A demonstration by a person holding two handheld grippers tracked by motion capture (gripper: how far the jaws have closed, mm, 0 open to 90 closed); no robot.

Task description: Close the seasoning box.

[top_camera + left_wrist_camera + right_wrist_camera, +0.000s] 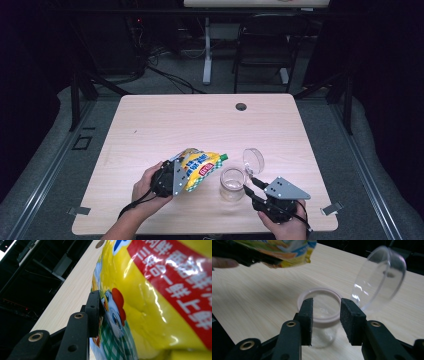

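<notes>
On the light wooden table (150, 120), the left gripper (176, 176) clamps a glossy yellow snack bag (200, 169) with a red label band of white Chinese characters and a cartoon chicken, held tilted above the tabletop. Just right stands a clear glass jar (232, 183), its hinged clear lid (253, 160) raised. The right gripper (249, 188) has its jaws apart astride the jar's rim, not pressing.

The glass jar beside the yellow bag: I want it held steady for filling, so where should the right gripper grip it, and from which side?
Grip the jar on its straight clear wall just below the pale rim, coming level from the near right, where the right gripper already faces it. The hinged lid stands open at the far right, and the bag in the left gripper hangs at its left.
</notes>
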